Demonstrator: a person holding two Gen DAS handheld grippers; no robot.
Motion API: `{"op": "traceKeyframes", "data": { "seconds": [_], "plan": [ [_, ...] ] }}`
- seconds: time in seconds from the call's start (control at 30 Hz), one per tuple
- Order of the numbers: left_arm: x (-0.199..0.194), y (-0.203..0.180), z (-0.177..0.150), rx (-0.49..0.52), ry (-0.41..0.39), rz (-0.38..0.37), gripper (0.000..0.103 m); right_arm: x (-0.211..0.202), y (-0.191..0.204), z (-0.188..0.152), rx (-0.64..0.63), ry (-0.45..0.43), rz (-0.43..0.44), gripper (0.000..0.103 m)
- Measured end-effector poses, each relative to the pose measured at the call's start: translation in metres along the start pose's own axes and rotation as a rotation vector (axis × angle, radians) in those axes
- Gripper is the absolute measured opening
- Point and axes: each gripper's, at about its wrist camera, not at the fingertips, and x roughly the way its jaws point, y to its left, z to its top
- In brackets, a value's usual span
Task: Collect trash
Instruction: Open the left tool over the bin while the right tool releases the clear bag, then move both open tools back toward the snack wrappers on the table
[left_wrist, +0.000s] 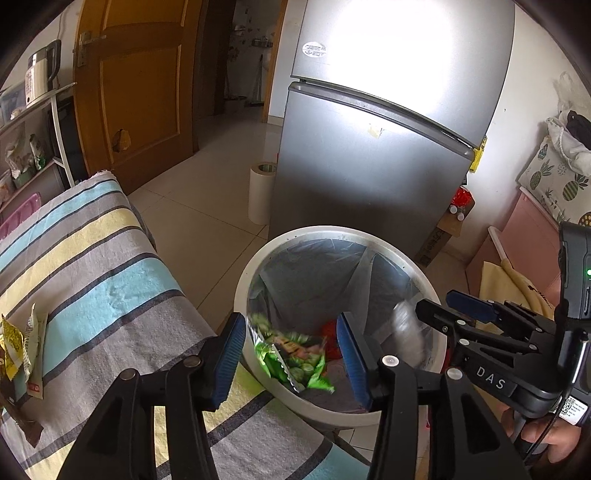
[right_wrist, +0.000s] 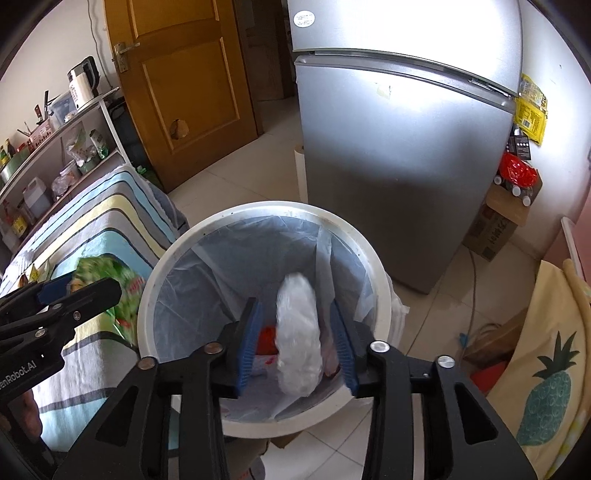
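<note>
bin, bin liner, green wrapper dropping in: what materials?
Bin: looks like rigid plastic, off-white, matte; smooth moulded rim.
Liner: thin translucent plastic film; creased, the bin wall shows through.
Green wrapper: probably glossy printed plastic or foil laminate; crinkled, shiny, with a serrated edge, though blurred.

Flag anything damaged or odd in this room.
The wooden door has a ragged hole broken through its lower panel. Yellow tape is stuck on the fridge door. Wrappers lie on the striped cloth.
</note>
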Motion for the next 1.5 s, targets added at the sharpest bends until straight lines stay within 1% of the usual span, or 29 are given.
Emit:
{"op": "traceKeyframes", "data": {
  "seconds": [0.07, 0.2, 0.47, 0.8, 0.93, 1.03, 1.23, 1.33, 1.43, 1.5],
  "plan": [
    [0.001, 0.001, 0.000, -0.002, 0.001, -0.002, 0.054, -0.001, 0.001, 0.000, 0.001, -0.003, 0.006, 0.053],
    [-0.002, 0.001, -0.001, -0.002, -0.002, 0.001, 0.054, -0.003, 0.002, 0.001, 0.001, -0.011, -0.003, 0.053],
    [-0.018, 0.005, -0.001, -0.001, -0.030, 0.010, 0.055, -0.011, 0.011, 0.001, -0.002, -0.031, 0.010, 0.053],
    [-0.054, 0.041, -0.008, -0.060, -0.079, 0.067, 0.055, -0.027, 0.037, 0.006, -0.031, -0.082, 0.056, 0.053],
    [-0.070, 0.061, -0.013, -0.088, -0.102, 0.119, 0.055, -0.029, 0.057, 0.007, -0.058, -0.092, 0.085, 0.053],
    [-0.082, 0.081, -0.019, -0.132, -0.116, 0.134, 0.055, -0.029, 0.073, 0.007, -0.081, -0.095, 0.109, 0.053],
    [-0.106, 0.119, -0.029, -0.202, -0.148, 0.205, 0.055, -0.028, 0.104, 0.007, -0.129, -0.096, 0.150, 0.053],
    [-0.118, 0.138, -0.036, -0.236, -0.171, 0.262, 0.055, -0.027, 0.119, 0.007, -0.145, -0.100, 0.170, 0.053],
    [-0.128, 0.154, -0.043, -0.275, -0.180, 0.282, 0.056, -0.026, 0.133, 0.007, -0.162, -0.100, 0.190, 0.053],
    [-0.134, 0.162, -0.046, -0.281, -0.187, 0.334, 0.056, -0.025, 0.141, 0.007, -0.174, -0.098, 0.199, 0.053]
  ]
}}
